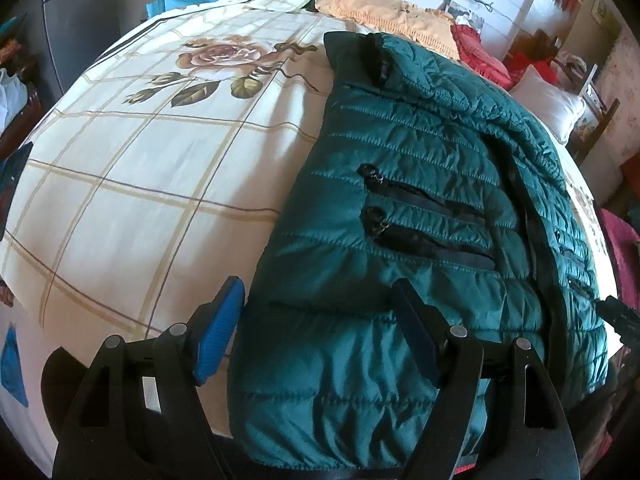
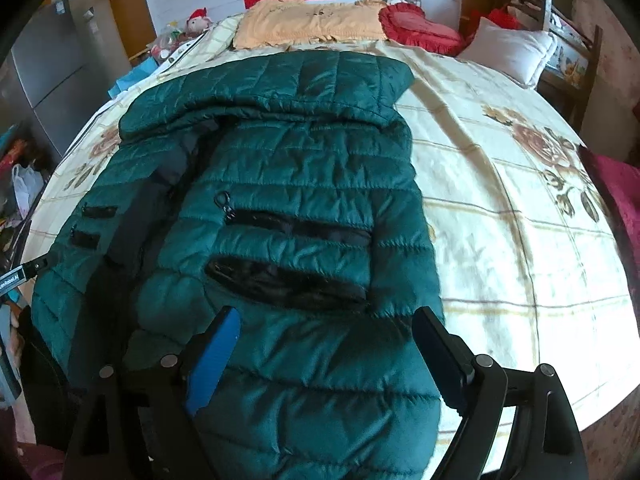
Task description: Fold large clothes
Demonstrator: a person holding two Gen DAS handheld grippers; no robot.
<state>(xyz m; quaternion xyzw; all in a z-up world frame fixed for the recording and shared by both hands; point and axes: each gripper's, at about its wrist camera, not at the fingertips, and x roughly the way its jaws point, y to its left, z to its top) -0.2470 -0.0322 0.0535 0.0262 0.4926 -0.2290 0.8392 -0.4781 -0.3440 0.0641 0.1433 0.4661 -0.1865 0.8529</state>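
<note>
Dark green quilted puffer jacket (image 2: 288,208), glossy, stitched in horizontal channels, black zip pockets; laid front-up lengthwise on cream checked bedspread with printed roses (image 1: 160,152). Left gripper (image 1: 316,332): blue-padded fingers spread wide, released, over hem at 6 o'clock. Right gripper (image 2: 328,356): likewise spread, empty, above hem. Orange frilled pillow (image 2: 304,24) at 12 o'clock; red heart-shaped cushion (image 2: 420,30), white pillow (image 2: 512,50) at 1 o'clock.

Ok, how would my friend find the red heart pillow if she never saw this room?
Start at the big bed with the rose-patterned cover and look to its far end, by the wall. The heart pillow sits between a flat orange pillow and a white pillow. It alone is red, frilly-edged and heart-shaped.
</note>
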